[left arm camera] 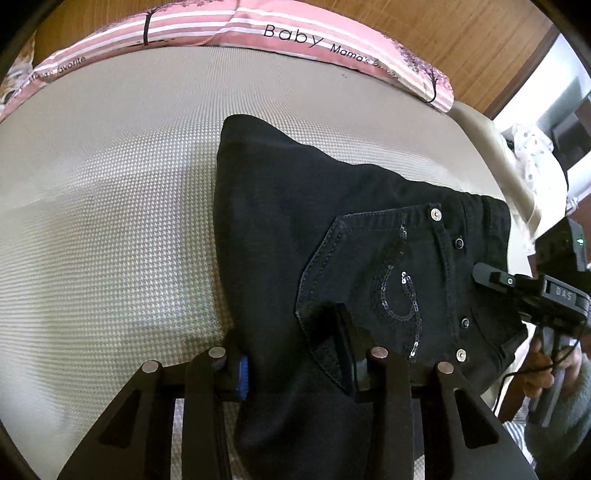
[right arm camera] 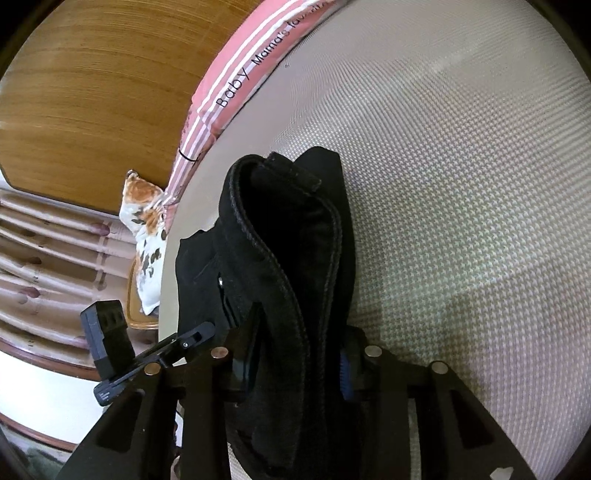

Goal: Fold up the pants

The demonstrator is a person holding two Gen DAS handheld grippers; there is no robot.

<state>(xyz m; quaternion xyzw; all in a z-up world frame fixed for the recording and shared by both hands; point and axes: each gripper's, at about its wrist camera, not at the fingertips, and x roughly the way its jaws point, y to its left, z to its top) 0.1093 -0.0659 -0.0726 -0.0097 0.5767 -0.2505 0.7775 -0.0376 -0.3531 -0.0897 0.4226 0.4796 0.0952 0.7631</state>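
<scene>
The black pants (left arm camera: 332,221) lie doubled on the bed, with a sequined back pocket (left arm camera: 399,295) and the waistband toward the right. My left gripper (left arm camera: 291,354) is shut on the pants' near edge, and dark cloth fills the gap between its fingers. In the right wrist view the pants (right arm camera: 288,229) rise in a thick fold with the waistband curling over. My right gripper (right arm camera: 301,343) is shut on that bunched cloth. The right gripper (left arm camera: 495,277) shows at the waistband end in the left wrist view. The left gripper (right arm camera: 195,332) shows at the pants' left side in the right wrist view.
The bed has a pale houndstooth cover (left arm camera: 110,221) that spreads wide to the left of the pants. A pink striped pillow (left arm camera: 221,29) lies along the wooden headboard (left arm camera: 461,44). A floral cushion (right arm camera: 147,229) sits off the bed's edge. A person's hand (left arm camera: 546,373) holds the right tool.
</scene>
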